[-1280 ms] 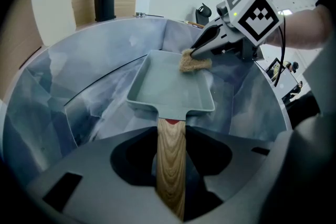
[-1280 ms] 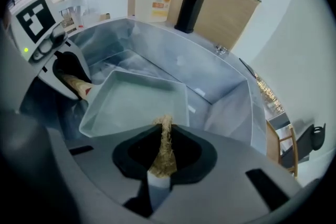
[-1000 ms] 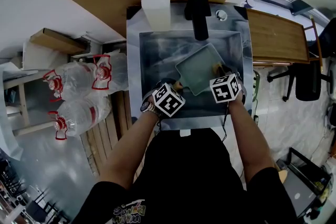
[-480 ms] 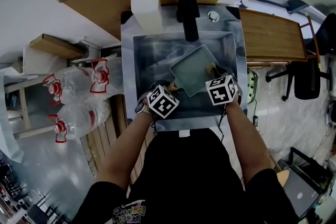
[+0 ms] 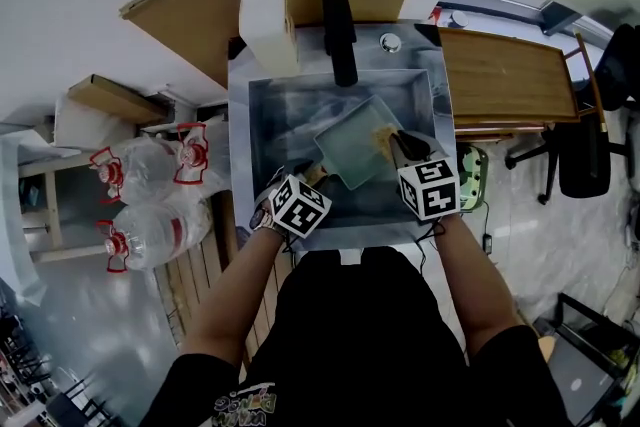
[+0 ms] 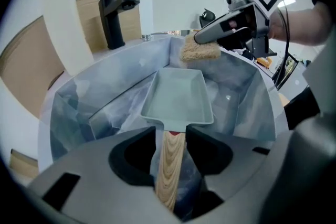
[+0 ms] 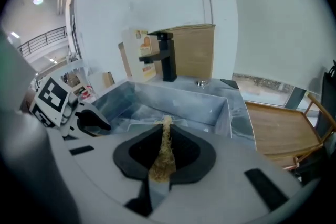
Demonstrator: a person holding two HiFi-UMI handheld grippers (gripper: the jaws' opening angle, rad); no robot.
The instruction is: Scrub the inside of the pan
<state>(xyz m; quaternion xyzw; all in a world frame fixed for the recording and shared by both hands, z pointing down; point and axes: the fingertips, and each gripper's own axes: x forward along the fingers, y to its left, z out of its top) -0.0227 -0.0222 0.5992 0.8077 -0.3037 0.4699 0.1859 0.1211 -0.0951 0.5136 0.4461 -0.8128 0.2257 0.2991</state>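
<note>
Now the left gripper (image 6: 171,139) grasps the wooden handle (image 6: 170,165) of the pan (image 6: 178,97). Its jaws have just been opening a little, but the handle lies between them and the pads on both sides look to press on it. The pan itself stands straight ahead of these jaws, inside the steel sink (image 5: 270,115), with its open side up and its grey-green floor bare. In the left gripper view the pan seems to be held a little above the sink bottom.

The right gripper (image 5: 392,137) is clenched on a tan, fibrous sponge (image 6: 199,51). In the right gripper view the sponge (image 7: 163,160) shows edge-on, pressed thin between the two jaws, and its tip sticks out past them. From the left gripper, the sponge is ahead and to the right, just over the far right corner of the pan and lifted off the pan floor. I cannot tell if it touches the rim.

Beyond both grippers, at the far side of the sink, stands a black faucet (image 5: 340,35). A white jug (image 5: 266,20) is just left of the faucet.
</note>
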